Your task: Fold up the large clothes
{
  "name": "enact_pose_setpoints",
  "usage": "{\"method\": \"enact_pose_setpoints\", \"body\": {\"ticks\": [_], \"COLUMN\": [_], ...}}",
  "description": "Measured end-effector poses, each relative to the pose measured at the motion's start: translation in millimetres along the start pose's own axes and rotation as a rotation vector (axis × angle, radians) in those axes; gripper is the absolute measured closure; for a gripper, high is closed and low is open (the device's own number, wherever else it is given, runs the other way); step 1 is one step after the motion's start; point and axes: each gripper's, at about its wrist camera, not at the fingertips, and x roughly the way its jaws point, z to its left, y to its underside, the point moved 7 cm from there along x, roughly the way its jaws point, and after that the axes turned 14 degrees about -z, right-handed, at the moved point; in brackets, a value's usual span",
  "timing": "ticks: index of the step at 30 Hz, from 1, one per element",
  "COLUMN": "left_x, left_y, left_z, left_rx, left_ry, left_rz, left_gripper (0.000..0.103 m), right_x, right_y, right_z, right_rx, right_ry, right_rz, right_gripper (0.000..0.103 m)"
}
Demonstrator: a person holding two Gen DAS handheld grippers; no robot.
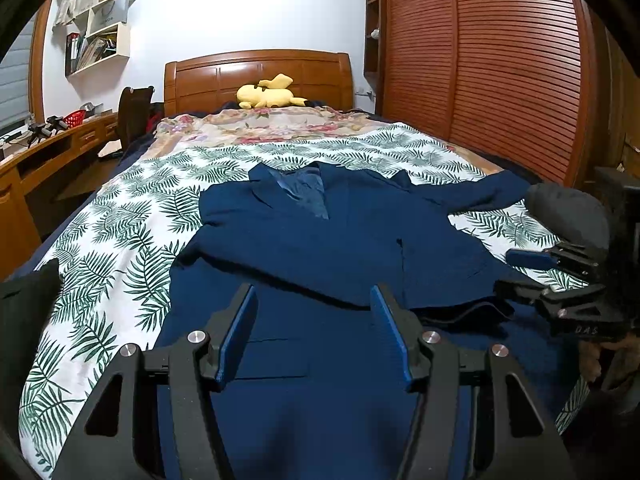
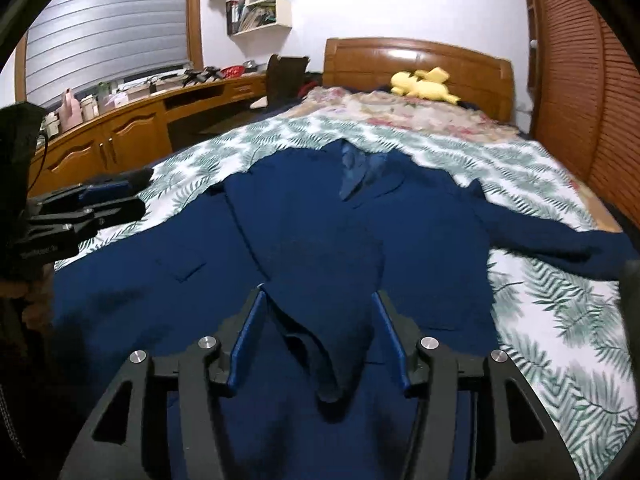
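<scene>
Navy suit jacket (image 1: 320, 240) lies front up across the leaf-print bedspread (image 1: 120, 240) on the bed, collar toward the wooden headboard (image 1: 260, 76), as I work both tools from afar. Its lapels part around a strip of shinier blue lining, a flap pocket shows on the near panel, and one sleeve (image 1: 480, 194) trails out toward the wardrobe side. In the right wrist view a fold of the jacket's cloth stands bunched up between the blue pads of my right gripper (image 2: 318, 340); its jaws are spread and do not press it, so the fold sits loose between them. My left gripper (image 1: 314, 336) hovers over the lower front of the jacket with its jaws apart and nothing between them. A yellow plush toy (image 1: 268, 96) rests at the head of the bed. Small pale lettering marks each tool's black body, too blurred for me to read.
</scene>
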Motion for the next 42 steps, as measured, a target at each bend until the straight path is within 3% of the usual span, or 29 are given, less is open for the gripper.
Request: {"method": "enact_pose_setpoints", "body": {"ticks": [7,18,20,23,25,27,34,42], "left_x": [-0.7,-2.8,-3.1,-3.4,-2.7,-2.3,0.3,4.7], "left_y": [0.3,3.9,4.6,5.5,6.3,7.9,10.6,13.6], "left_z": [-1.2,3.6,3.8,2.8,2.5,0.2,-9.0,-18.0], "left_rx": [0.005,0.006,0.006,0.008,0.011,0.015,0.03,0.036], "left_ry": [0.001,-0.002,-0.002,0.001,0.002,0.007,0.022,0.032], "left_rz": [0.001,0.012,0.014,0.016,0.018,0.022,0.031,0.041], "left_gripper": [0.043,0.043,0.043,0.043,0.043,0.043,0.043,0.043], "right_x": [34.8,68.0,71.9,75.5,76.4,71.8,34.8,-2.9], "right_y": [10.9,26.2,28.1,27.1,24.2,21.1,-6.1,1.7], "right_z": [6.5,0.9,-2.2,-7.8,-9.9,-9.8,-47.1,-95.2], "right_rx": [-0.011,-0.045,-0.038,-0.029,-0.02,-0.024,0.06,0.126], "right_ry": [-0.063,-0.045,-0.035,-0.009,-0.022,-0.001,0.097,0.206], "right_rz": [0.076,0.204,0.218,0.224,0.218,0.186,0.036,0.009], "right_gripper": [0.047,0.047,0.051,0.07,0.095,0.099,0.1,0.1]}}
